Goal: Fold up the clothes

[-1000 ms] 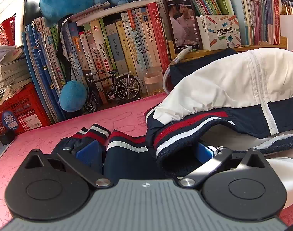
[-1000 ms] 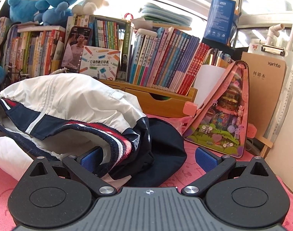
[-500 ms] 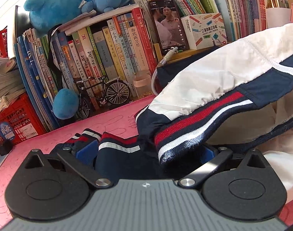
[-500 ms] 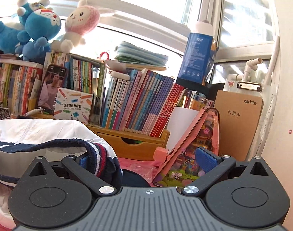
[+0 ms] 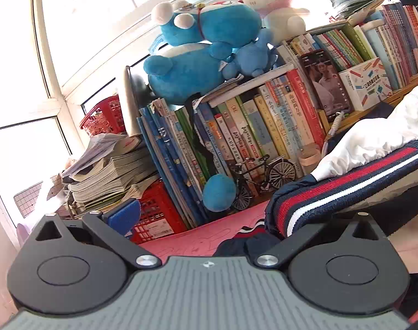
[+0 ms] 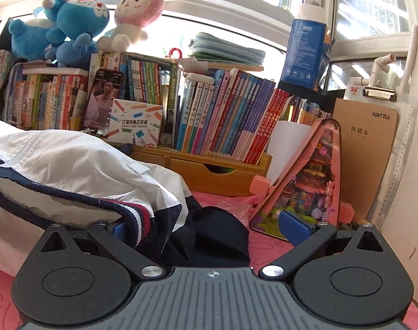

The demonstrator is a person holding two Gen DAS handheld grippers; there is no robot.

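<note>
A white and navy jacket (image 5: 374, 143) with a red, white and navy ribbed hem (image 5: 332, 192) lies bunched on the pink table mat (image 5: 203, 242). It also shows in the right wrist view (image 6: 79, 162). My left gripper (image 5: 209, 220) is open; its left blue pad (image 5: 123, 217) is bare and the hem drapes over its right finger, hiding that pad. My right gripper (image 6: 206, 228) is open; the hem (image 6: 137, 217) hangs over its left pad (image 6: 118, 229), and its right pad (image 6: 294, 228) is bare.
Rows of books (image 5: 250, 137) with blue and pink plush toys (image 5: 203, 55) line the back. A model bicycle (image 5: 264, 181), red crates (image 5: 154, 217), a wooden drawer shelf (image 6: 217, 173), a pink toy bag (image 6: 308, 181) and a brown clipboard (image 6: 365, 148) stand around the mat.
My left gripper has lifted and tilted up, away from the navy sleeve, with the hem still draped on its right finger. My right gripper has dropped back down toward the jacket.
</note>
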